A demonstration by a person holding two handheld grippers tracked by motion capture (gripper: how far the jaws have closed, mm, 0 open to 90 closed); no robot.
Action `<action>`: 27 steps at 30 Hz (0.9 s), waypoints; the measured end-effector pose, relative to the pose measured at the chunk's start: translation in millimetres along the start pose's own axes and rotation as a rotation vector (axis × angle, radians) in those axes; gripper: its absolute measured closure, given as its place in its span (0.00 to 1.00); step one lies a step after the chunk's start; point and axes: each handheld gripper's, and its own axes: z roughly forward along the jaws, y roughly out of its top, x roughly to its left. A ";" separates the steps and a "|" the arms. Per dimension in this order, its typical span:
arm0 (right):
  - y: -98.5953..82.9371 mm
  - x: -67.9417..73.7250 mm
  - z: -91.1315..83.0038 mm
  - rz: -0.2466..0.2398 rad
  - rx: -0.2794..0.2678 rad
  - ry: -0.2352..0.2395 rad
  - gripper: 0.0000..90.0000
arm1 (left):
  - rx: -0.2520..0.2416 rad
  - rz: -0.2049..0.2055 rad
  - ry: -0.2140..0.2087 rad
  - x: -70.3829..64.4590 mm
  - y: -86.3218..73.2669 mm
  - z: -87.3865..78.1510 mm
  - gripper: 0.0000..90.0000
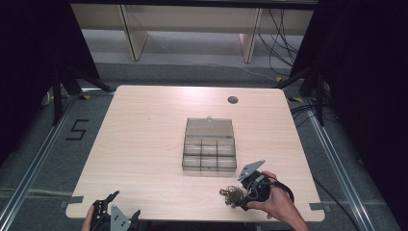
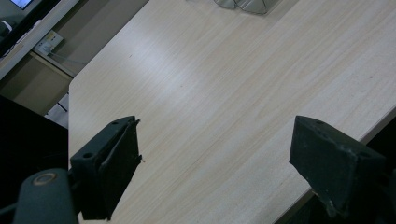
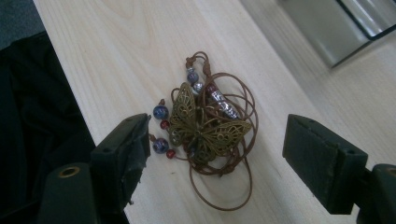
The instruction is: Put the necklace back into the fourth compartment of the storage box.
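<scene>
Necklace (image 3: 205, 130) is found bunched up in a little heap near the front edge of the table (image 1: 144, 130), just in front of the right gripper (image 1: 235, 198). It's a brown cord looped round and round, with a brass-coloured filigree butterfly pendant (image 3: 203, 128) lying on top of the coils. A few blue beads (image 3: 160, 112) and small red ones are seen at one side of the butterfly, plus some silvery beads higher up along the cord.

In the right gripper view the two black jaws are spread wide, one on each side of the heap, and nothing is clamped between them. One jaw sits just beside the blue beads; whether it's actually touching them can't be told. The other jaw is well clear of the cord.

From the high view, the right gripper is held by a hand (image 1: 279, 202) at the front right of the table, tilted down toward the necklace. A clear compartment box (image 1: 210, 156) with its lid (image 1: 210, 127) flipped back is seen near the middle of the table, just beyond the necklace.

The left gripper (image 1: 111, 206) is parked at the front left corner of the table, well apart from everything. Its jaws are also spread wide over bare wood, with nothing held.
</scene>
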 end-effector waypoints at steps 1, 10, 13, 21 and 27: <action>1.0 -1.3 1.3 -0.016 0.006 0.016 0.27 | -0.005 -0.005 -0.002 -0.5 -0.4 0.6 0.17; 9.4 -4.2 12.3 -0.022 0.037 0.035 0.30 | 0.002 0.002 0.001 0.7 0.5 -0.4 0.17; 11.3 -3.2 14.6 -0.028 0.060 0.055 0.33 | -0.007 0.004 0.000 -0.6 0.7 -0.2 0.17; 14.7 -5.3 22.2 -0.046 0.088 0.056 0.39 | 0.010 0.033 0.022 -1.2 1.5 -0.2 0.17; 14.9 -2.8 23.6 -0.080 0.100 0.085 0.51 | -0.003 0.041 0.014 -1.7 2.4 -0.3 0.17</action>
